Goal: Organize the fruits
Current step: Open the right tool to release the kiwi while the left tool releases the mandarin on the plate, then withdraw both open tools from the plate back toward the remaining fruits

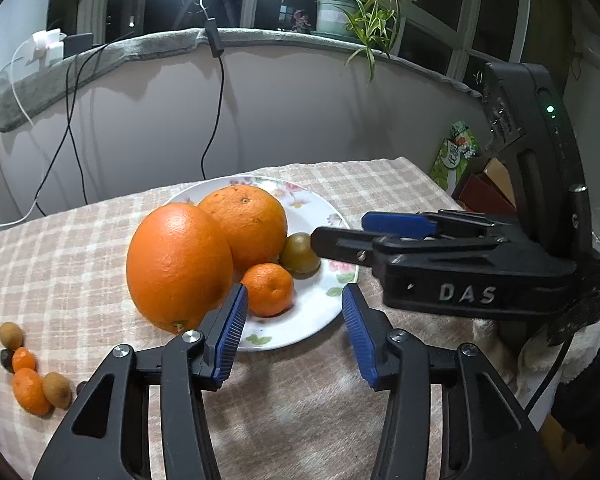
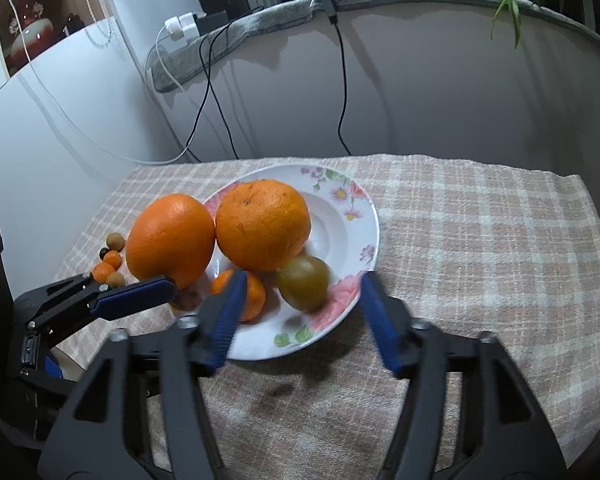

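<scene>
A floral white plate [image 1: 320, 312] [image 2: 340, 220] holds a big orange [image 1: 246, 224] [image 2: 262, 224], a small mandarin [image 1: 268, 288] [image 2: 254, 296] and a green-brown fruit [image 1: 299, 253] [image 2: 303, 282]. A second big orange [image 1: 178, 266] [image 2: 170, 236] stands on the cloth, touching the plate's left rim. My left gripper [image 1: 294, 304] is open and empty over the plate's near edge. My right gripper [image 2: 300, 284] is open, its jaws either side of the green-brown fruit; it also shows in the left wrist view [image 1: 396, 236].
Several small fruits, mandarins and brown ones [image 1: 32, 372] [image 2: 110, 260], lie in a cluster on the checked cloth [image 1: 80, 240] [image 2: 480, 240] at the left. Cables [image 1: 216, 120] hang on the wall behind. A green box [image 1: 454, 152] stands off the table's far right.
</scene>
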A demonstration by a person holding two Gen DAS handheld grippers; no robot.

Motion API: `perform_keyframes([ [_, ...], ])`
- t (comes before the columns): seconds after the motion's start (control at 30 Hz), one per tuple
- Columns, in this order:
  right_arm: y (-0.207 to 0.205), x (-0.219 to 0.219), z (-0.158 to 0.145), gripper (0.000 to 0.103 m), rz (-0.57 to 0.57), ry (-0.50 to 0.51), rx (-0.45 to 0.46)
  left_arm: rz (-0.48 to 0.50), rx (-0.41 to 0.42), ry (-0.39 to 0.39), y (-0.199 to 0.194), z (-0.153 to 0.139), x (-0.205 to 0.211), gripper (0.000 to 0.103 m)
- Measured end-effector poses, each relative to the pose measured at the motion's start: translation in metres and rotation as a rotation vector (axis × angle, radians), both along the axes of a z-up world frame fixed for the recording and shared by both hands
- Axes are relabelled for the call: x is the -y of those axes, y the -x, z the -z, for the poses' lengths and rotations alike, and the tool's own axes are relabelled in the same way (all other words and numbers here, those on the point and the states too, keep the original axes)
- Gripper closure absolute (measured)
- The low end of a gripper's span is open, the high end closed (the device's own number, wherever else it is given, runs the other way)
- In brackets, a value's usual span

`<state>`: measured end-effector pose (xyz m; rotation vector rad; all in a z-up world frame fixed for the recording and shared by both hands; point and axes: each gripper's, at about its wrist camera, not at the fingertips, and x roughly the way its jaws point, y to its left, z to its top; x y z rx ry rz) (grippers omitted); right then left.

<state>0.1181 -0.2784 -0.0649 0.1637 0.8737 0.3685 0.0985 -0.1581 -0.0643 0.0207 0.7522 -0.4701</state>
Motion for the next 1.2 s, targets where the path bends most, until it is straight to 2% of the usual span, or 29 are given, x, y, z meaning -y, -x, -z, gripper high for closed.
perform_keyframes([
  [0.07, 0.0, 0.001, -0.002, 0.037, 0.005, -0.003, 0.003, -0.003, -0.002, 0.005, 0.001, 0.0, -0.002, 0.055],
  [0.17, 0.002, 0.003, -0.005, 0.03, 0.013, -0.005, 0.009, -0.001, -0.001, 0.008, 0.003, -0.002, -0.003, 0.055],
  [0.67, 0.02, -0.007, -0.026, 0.03, 0.007, -0.018, 0.059, -0.031, 0.03, 0.033, 0.018, -0.014, -0.024, 0.051],
  [0.97, 0.035, -0.026, -0.038, 0.03, -0.031, -0.032, 0.097, -0.101, 0.049, 0.043, 0.03, -0.02, -0.064, 0.051],
  [1.2, 0.044, -0.05, -0.041, 0.03, -0.092, -0.04, 0.101, -0.191, 0.052, 0.055, 0.04, -0.019, -0.109, 0.051],
])
